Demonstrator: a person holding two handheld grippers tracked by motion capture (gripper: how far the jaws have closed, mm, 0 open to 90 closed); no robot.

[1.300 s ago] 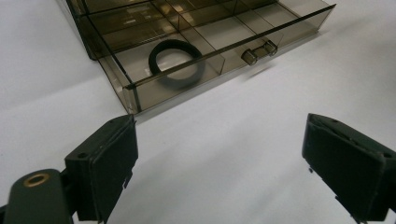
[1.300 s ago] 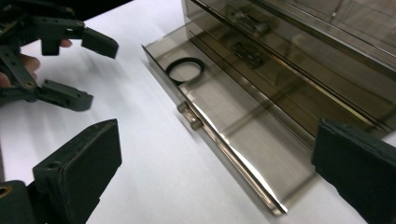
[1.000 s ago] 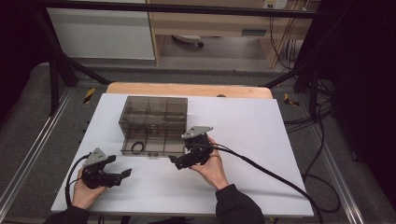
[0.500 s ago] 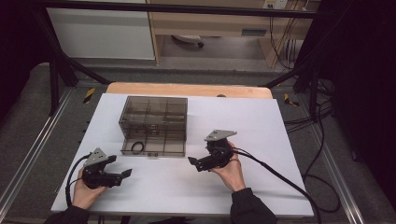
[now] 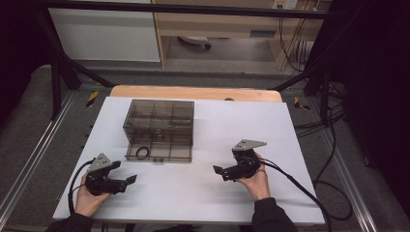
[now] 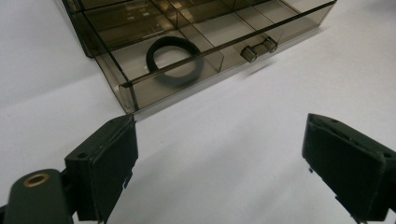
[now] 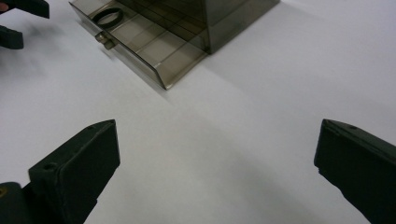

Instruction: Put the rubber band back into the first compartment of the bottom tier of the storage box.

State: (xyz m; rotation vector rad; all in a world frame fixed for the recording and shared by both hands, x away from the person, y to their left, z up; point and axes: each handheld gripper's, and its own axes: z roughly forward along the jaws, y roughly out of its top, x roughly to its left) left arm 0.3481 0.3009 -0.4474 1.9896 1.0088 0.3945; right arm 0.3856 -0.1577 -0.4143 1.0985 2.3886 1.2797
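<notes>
A smoky clear plastic drawer box [image 5: 159, 121] stands on the white table [image 5: 203, 193], its bottom drawer [image 6: 196, 60] pulled out toward me. A black ring [image 6: 174, 60] lies in the drawer's left compartment, also seen as the ring [image 7: 108, 17] and the ring [image 5: 142, 153]. My left gripper [image 5: 126, 181] rests open near the front left, in front of the drawer's left corner, holding nothing. My right gripper [image 5: 220, 171] is open too, out on bare table to the right of the drawer, its jaws wide apart and empty.
A wooden board [image 5: 193, 93] edges the table's far side. Black cables [image 5: 309, 193] trail from the right gripper off the table's right side. Metal frame rails [image 5: 29, 164] run along both sides. Cabinets stand beyond the table.
My right gripper has drawn back from the drawer front, moving right and toward me across the table. The left gripper has stayed in place.
</notes>
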